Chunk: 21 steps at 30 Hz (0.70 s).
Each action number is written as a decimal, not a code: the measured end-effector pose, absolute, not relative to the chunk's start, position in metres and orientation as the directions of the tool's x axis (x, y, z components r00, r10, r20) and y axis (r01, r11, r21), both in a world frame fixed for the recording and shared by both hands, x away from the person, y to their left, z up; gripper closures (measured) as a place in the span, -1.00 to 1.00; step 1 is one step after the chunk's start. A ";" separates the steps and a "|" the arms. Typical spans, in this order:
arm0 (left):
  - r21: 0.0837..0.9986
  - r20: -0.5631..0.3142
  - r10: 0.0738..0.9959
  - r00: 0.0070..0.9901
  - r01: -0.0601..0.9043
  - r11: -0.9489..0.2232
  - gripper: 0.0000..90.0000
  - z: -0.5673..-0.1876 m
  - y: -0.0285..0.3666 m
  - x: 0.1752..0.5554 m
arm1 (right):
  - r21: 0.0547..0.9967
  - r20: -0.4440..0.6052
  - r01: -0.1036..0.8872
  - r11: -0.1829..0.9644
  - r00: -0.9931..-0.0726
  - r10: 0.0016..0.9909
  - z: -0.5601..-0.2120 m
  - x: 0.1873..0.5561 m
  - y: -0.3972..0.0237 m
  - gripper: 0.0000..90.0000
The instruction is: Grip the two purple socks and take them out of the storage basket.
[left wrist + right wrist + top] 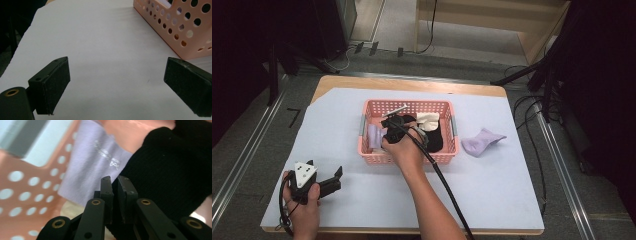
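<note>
Right gripper view: the right gripper [117, 185] is nearly closed on a black sock [170, 175] in the pink basket [372, 155] — best lifted straight up; the left gripper [117, 82] is held wide open, empty.

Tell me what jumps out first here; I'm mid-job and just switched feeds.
The pink basket at the table's centre draws the eye, with the right tool reaching inside it, jaws nearly closed on black fabric beside a lilac cloth. Another lilac cloth lies on the table right of the basket. The left tool rests open near the front left corner.
</note>
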<state>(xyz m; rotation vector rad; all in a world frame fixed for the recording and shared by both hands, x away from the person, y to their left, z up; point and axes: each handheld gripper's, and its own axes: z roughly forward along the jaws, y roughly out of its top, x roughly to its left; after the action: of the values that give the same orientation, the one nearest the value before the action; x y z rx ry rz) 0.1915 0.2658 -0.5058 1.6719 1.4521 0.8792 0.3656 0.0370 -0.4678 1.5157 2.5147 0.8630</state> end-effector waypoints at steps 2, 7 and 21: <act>0.871 0.028 0.992 0.124 0.484 -0.085 -0.83 -0.506 0.266 0.192 | 0.493 0.205 0.797 0.349 -0.496 0.844 -0.468 0.367 0.035 0.84; 0.869 0.031 0.992 0.126 0.487 -0.089 -0.83 -0.506 0.266 0.192 | 0.457 0.171 0.835 0.306 -0.421 0.891 -0.467 0.376 0.013 0.84; 0.870 0.031 0.992 0.125 0.485 -0.089 -0.83 -0.506 0.265 0.192 | 0.585 0.159 0.739 0.335 -0.510 0.846 -0.455 0.371 0.019 0.41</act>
<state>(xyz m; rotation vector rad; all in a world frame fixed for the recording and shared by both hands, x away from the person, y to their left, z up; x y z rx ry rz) 0.1919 0.2654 -0.5059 1.6766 1.4513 0.8812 0.3710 0.0189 -0.4550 1.4522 2.4202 0.9168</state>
